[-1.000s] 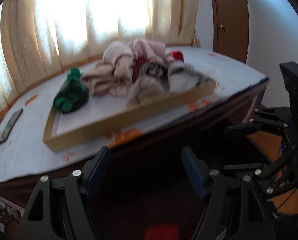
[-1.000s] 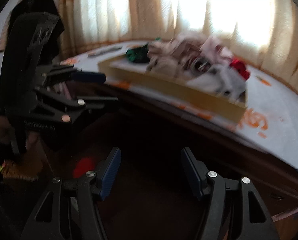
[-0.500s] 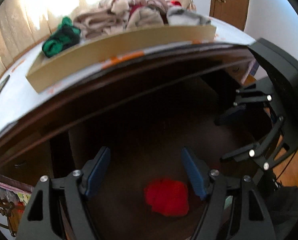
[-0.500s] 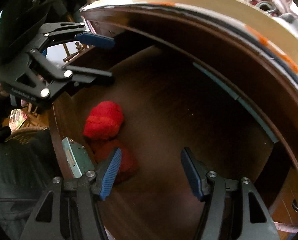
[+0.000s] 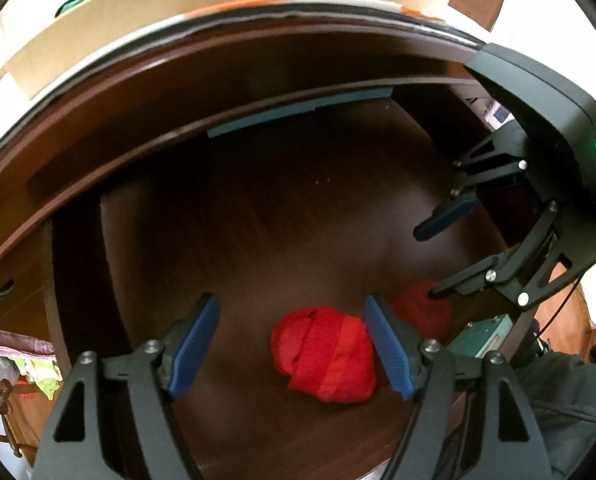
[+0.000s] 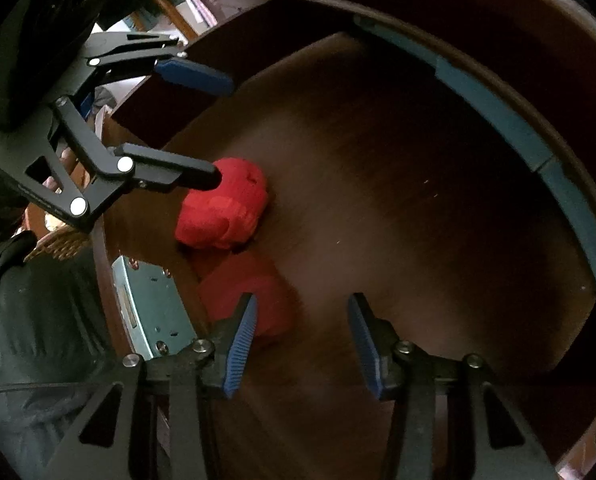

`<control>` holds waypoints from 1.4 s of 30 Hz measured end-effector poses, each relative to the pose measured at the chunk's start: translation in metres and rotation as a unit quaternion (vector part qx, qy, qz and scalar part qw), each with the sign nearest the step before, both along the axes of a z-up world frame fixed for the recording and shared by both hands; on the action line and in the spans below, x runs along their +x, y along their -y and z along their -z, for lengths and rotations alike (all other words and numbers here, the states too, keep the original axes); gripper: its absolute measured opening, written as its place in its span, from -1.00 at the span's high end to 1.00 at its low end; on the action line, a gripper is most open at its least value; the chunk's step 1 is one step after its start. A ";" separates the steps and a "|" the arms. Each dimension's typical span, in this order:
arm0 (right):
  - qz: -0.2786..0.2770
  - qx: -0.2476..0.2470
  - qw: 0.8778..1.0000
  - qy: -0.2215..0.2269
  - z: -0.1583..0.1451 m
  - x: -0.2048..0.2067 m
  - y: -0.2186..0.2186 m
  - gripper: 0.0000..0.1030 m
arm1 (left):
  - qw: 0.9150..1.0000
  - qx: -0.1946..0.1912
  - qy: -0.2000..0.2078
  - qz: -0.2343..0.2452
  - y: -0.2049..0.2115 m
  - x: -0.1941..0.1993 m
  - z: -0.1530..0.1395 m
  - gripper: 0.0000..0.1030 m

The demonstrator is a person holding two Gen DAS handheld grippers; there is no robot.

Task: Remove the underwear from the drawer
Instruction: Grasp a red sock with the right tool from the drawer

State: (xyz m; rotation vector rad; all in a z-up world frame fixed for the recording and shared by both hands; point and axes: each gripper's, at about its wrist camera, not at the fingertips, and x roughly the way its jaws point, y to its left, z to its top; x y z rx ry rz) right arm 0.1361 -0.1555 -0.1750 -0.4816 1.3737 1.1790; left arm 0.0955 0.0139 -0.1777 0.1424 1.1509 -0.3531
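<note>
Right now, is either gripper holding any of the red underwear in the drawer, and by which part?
Nothing is held. The left gripper hangs open over one red bundle. The right gripper, jaws closing, has only bare drawer floor between its pads.

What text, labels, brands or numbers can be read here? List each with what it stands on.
None: no readable text in either view.
Left gripper: faint marking on its black frame, too blurred to read.
Metal lock plate on the drawer front: only holes and screws, no lettering.
Two red underwear bundles: plain, no label showing.
</note>
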 end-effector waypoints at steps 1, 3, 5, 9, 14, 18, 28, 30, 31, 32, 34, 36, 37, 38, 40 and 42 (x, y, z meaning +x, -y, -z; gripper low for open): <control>-0.002 -0.001 1.000 -0.004 0.001 0.001 0.001 0.05 | 1.000 -0.001 -0.004 0.000 0.000 0.000 0.001 -0.47; -0.004 0.001 1.000 -0.017 0.003 0.004 0.000 0.07 | 1.000 -0.006 -0.012 0.001 0.000 0.004 0.002 -0.47; -0.007 0.004 0.999 -0.035 0.008 0.008 -0.006 0.09 | 1.000 -0.010 -0.020 0.002 0.001 0.004 0.005 -0.47; -0.013 0.007 0.998 -0.058 0.015 0.017 -0.011 0.12 | 0.999 -0.016 -0.039 0.004 -0.001 0.007 0.009 -0.47; -0.026 0.012 0.997 -0.075 0.018 0.020 -0.016 0.15 | 0.998 -0.009 -0.059 0.002 -0.003 0.013 0.016 -0.48; -0.038 0.016 0.995 -0.092 0.018 0.025 -0.017 0.23 | 0.997 -0.012 -0.079 0.006 0.001 0.018 0.025 -0.48; -0.029 0.032 0.984 -0.170 0.029 0.036 -0.014 0.41 | 0.994 -0.022 -0.105 0.011 0.005 0.022 0.031 -0.48; -0.026 0.034 0.986 -0.163 0.030 0.020 -0.019 0.47 | 0.993 -0.029 -0.111 0.009 0.005 0.026 0.034 -0.48; -0.026 0.038 0.987 -0.156 0.028 0.017 -0.019 0.51 | 0.993 -0.032 -0.113 0.008 0.009 0.030 0.036 -0.48; -0.021 0.040 0.988 -0.145 0.025 0.015 -0.018 0.53 | 0.993 -0.034 -0.115 0.006 0.009 0.031 0.036 -0.48; -0.013 0.042 0.993 -0.114 0.016 0.009 -0.013 0.61 | 0.992 -0.036 -0.118 0.004 0.009 0.032 0.038 -0.48; 0.003 0.043 0.997 -0.070 0.005 0.001 -0.009 0.62 | 0.992 -0.036 -0.120 0.004 0.011 0.033 0.038 -0.48; 0.009 0.043 0.998 -0.052 0.002 -0.002 -0.008 0.62 | 0.992 -0.033 -0.122 0.005 0.012 0.033 0.039 -0.48; 0.017 0.044 0.998 -0.033 -0.002 -0.005 -0.006 0.62 | 0.992 -0.031 -0.124 0.006 0.013 0.034 0.040 -0.48; 0.036 0.046 0.998 -0.007 -0.008 -0.006 -0.002 0.62 | 0.991 -0.025 -0.128 0.009 0.015 0.035 0.041 -0.48; 0.050 0.047 0.998 0.015 -0.011 -0.004 0.002 0.62 | 0.990 -0.027 -0.139 0.010 0.016 0.038 0.044 -0.48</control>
